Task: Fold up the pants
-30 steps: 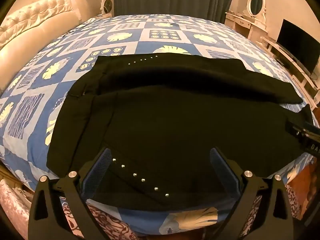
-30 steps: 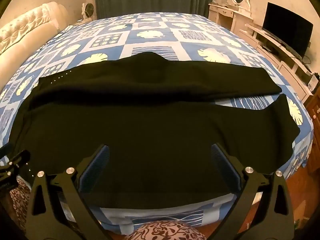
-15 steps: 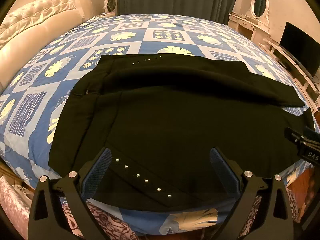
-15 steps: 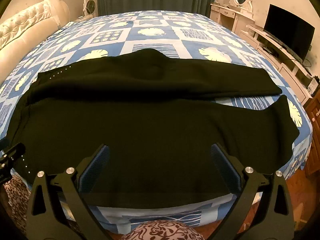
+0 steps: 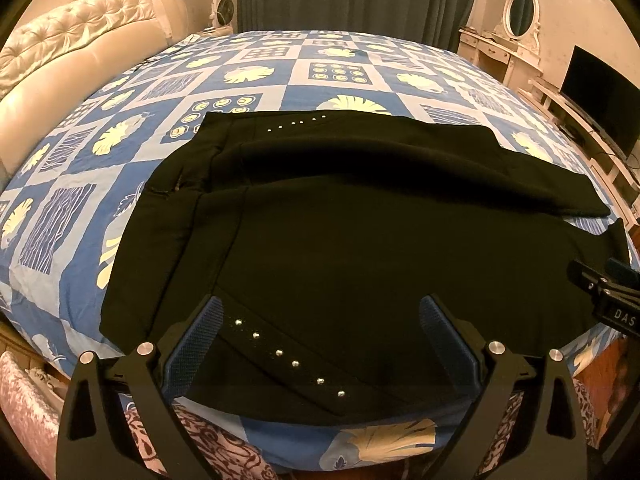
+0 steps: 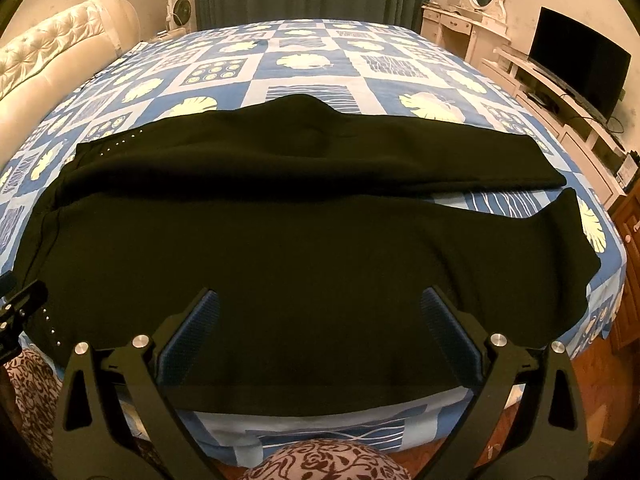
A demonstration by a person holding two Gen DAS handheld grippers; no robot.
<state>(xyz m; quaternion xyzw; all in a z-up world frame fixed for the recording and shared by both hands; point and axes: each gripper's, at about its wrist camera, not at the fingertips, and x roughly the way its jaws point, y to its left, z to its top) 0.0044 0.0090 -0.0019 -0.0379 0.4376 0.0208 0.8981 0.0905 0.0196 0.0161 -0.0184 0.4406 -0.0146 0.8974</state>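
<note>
Left gripper (image 5: 318, 344) is pulling back and rising: pants (image 5: 360, 240) sliding down frame, stud row (image 5: 288, 358) lower. Right gripper (image 6: 318, 340) doing likewise, its neighbour's tip climbing at left edge.

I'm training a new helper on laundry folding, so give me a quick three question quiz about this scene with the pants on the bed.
1. True or false: the left tool is clamped on the pants.
2. Multiple choice: the pants lie on A) a bare wooden floor, B) a blue patterned bedspread, C) a chair.
3. Fill in: the row of small silver studs sits between the fingers of the ____ tool.

Key: 1 false, both the left and right tool are open and hold nothing. 2 B. 3 left.
</note>
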